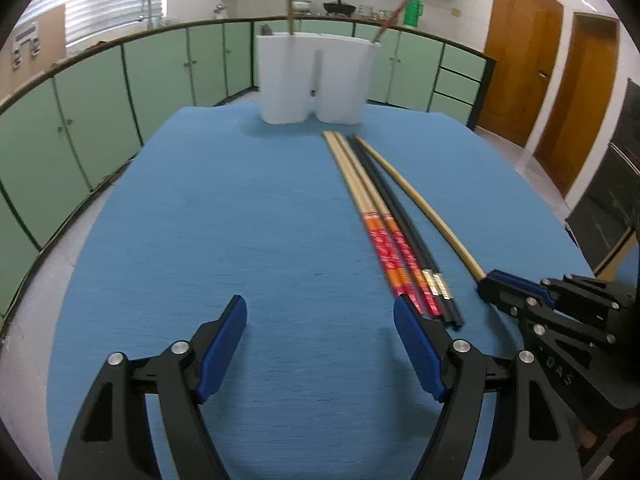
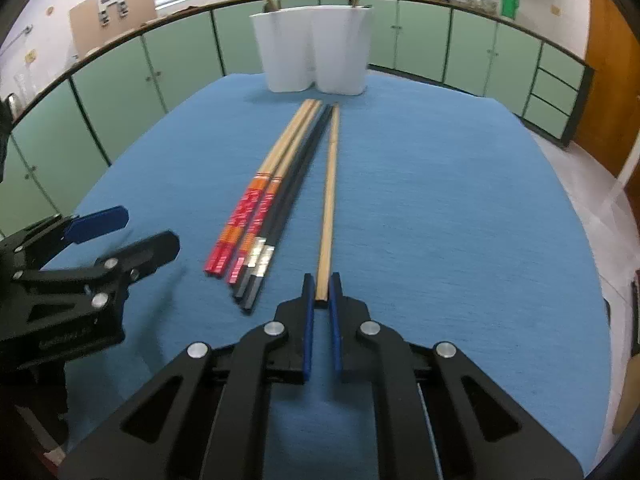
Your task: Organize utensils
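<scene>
**Plain chopstick being gripped for the holder**

The right hand-held gripper (image 2: 322, 292) is clamping the near end of the plain wooden chopstick (image 2: 329, 196), lying on the blue counter (image 2: 460, 220) beside the others. The left hand-held gripper (image 1: 320, 320) is hovering open (empty). Next, probably: lifting it toward the white holder (image 2: 316, 48).

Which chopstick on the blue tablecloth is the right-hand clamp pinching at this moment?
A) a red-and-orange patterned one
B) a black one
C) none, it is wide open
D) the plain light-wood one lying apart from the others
D: in the right wrist view the right gripper has its blue-padded fingers closed on the near end of the plain light-wood chopstick.
</scene>
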`<state>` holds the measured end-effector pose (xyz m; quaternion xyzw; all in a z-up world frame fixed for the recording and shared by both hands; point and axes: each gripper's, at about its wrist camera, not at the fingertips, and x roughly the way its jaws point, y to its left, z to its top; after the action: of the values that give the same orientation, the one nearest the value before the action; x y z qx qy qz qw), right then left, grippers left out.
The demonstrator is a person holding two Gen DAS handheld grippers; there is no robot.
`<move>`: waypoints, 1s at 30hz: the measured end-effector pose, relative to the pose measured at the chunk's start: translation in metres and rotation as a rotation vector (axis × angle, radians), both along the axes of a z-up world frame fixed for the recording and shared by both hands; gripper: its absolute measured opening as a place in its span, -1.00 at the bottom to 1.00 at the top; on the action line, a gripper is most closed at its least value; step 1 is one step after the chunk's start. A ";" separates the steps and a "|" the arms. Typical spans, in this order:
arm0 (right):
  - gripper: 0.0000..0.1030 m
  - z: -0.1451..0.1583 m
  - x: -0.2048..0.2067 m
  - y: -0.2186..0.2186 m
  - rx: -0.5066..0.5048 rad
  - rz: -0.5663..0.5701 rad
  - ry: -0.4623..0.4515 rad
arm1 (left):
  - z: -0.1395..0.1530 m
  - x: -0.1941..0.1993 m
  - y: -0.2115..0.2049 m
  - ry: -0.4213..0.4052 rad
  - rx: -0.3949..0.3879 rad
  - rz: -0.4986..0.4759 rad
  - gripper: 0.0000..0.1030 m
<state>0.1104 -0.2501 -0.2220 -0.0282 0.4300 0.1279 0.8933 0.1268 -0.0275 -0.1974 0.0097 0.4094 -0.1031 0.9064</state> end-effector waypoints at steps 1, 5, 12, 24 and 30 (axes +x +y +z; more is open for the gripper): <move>-0.88 0.000 0.001 -0.002 0.005 -0.007 0.001 | -0.001 0.000 -0.003 0.002 0.003 -0.007 0.45; -0.89 -0.001 0.004 -0.011 0.028 -0.029 0.008 | -0.005 0.005 -0.014 0.024 0.020 -0.022 0.45; -0.88 -0.002 0.004 -0.013 0.039 -0.030 0.008 | -0.010 0.011 -0.018 0.050 0.040 -0.021 0.48; -0.85 -0.002 0.003 -0.013 0.035 -0.026 0.004 | -0.009 0.010 0.002 0.045 0.063 0.069 0.45; -0.85 -0.002 0.005 -0.014 0.048 -0.025 0.011 | -0.009 0.010 -0.008 0.038 0.070 0.026 -0.02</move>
<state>0.1149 -0.2640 -0.2243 -0.0008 0.4318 0.1269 0.8930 0.1364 -0.0354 -0.2064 0.0342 0.4300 -0.0772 0.8989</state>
